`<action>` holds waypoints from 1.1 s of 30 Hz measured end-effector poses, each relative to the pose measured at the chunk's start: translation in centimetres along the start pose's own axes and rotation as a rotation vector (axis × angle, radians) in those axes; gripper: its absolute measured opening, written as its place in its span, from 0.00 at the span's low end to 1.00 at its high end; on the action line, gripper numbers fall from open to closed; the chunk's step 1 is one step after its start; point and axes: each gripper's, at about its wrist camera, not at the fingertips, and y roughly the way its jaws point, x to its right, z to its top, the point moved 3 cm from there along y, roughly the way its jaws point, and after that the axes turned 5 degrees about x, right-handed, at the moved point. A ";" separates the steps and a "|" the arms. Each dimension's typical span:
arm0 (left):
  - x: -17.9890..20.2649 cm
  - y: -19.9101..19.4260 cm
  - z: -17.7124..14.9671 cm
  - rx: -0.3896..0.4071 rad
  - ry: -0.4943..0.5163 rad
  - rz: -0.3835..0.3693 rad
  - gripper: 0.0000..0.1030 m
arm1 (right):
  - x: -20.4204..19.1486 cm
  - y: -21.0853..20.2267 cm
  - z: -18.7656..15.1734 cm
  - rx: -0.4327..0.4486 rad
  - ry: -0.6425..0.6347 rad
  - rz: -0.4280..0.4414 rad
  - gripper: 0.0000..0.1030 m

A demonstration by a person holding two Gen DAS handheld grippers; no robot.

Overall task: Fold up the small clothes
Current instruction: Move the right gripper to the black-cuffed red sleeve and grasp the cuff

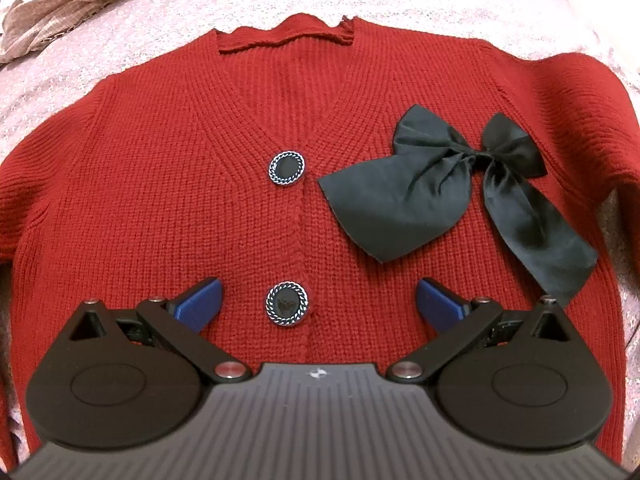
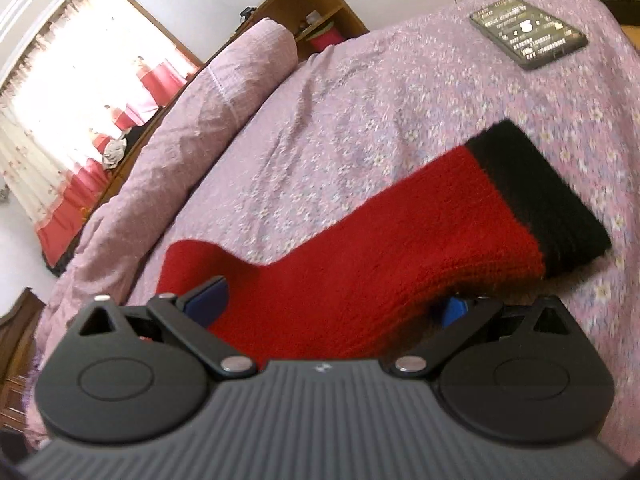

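A lilac floral bedspread (image 2: 360, 92) carries a red knitted cardigan (image 1: 160, 184) lying flat, front up and buttoned, its black-cuffed sleeve (image 2: 400, 240) reaching toward the bed edge where a phone (image 2: 528, 32) lies. The right gripper (image 2: 334, 300) straddles that sleeve, jaws wide. The left gripper (image 1: 318, 304) hovers wide apart above the lower button (image 1: 287, 303), beside a black bow (image 1: 440, 184).
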 end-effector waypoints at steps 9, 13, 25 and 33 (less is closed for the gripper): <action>0.0 0.0 0.0 0.001 -0.003 0.000 1.00 | 1.4 1.1 1.0 0.002 0.073 0.018 0.99; 0.1 0.0 -0.1 0.005 -0.002 -0.002 1.00 | 1.5 0.8 1.1 -0.009 0.066 0.014 0.92; 0.0 0.0 0.0 0.003 -0.001 -0.006 1.00 | 2.3 -2.7 0.7 -0.044 0.141 0.074 0.76; 0.1 0.0 -0.1 0.011 0.000 -0.011 1.00 | 2.8 -4.7 -2.0 -0.096 0.109 0.054 0.79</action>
